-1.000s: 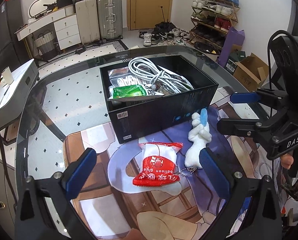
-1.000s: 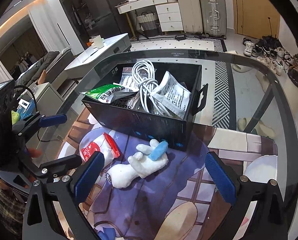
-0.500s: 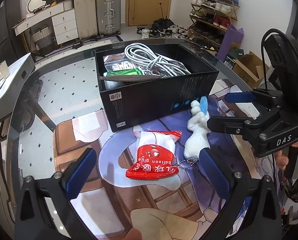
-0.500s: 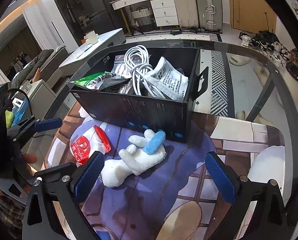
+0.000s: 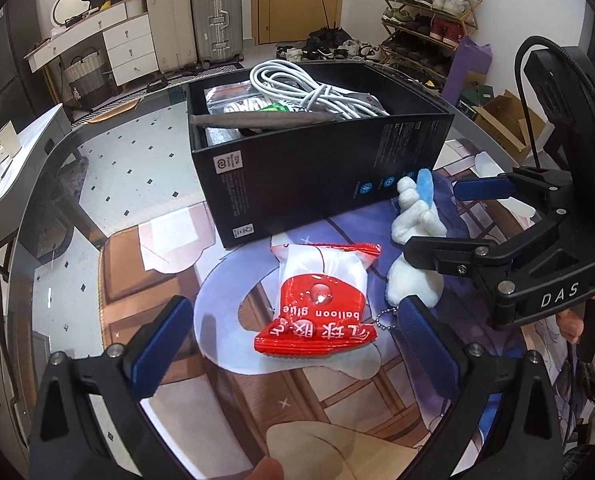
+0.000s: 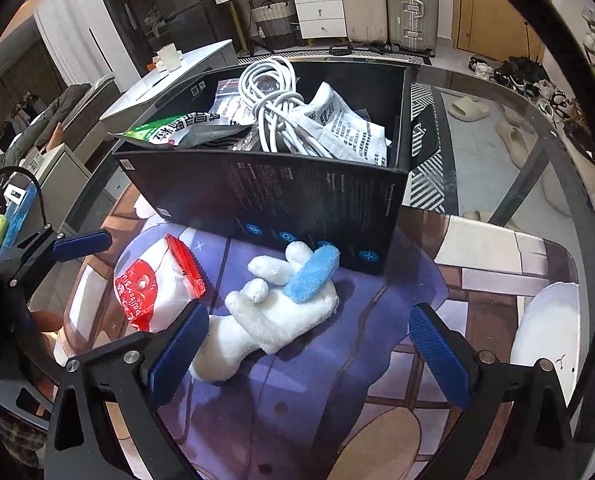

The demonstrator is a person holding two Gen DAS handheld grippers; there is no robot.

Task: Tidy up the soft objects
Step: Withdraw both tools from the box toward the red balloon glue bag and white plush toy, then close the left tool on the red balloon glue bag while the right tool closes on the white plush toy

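Note:
A red-and-white balloon glue packet (image 5: 321, 300) (image 6: 153, 288) lies on the printed mat in front of the black box (image 5: 317, 172) (image 6: 281, 196). Beside it a white plush toy (image 5: 415, 240) (image 6: 281, 312) with a blue ear rests against the box's front wall. My left gripper (image 5: 293, 344) is open, low over the mat, its fingers straddling the packet. My right gripper (image 6: 309, 344) is open too, hovering just short of the plush toy, which lies between its fingers. The box holds a coiled white cable (image 6: 273, 104) and several soft packets.
The round glass table (image 5: 109, 184) carries the printed mat (image 6: 397, 380) under everything. The right gripper's body (image 5: 537, 264) stands close at the left view's right edge. Behind the table are suitcases (image 5: 193, 20), a white dresser and a shoe rack (image 5: 429, 4).
Both grippers have dropped lower and moved closer to the mat. The packet and the plush toy now sit between the fingers of each. Nothing on the table has shifted.

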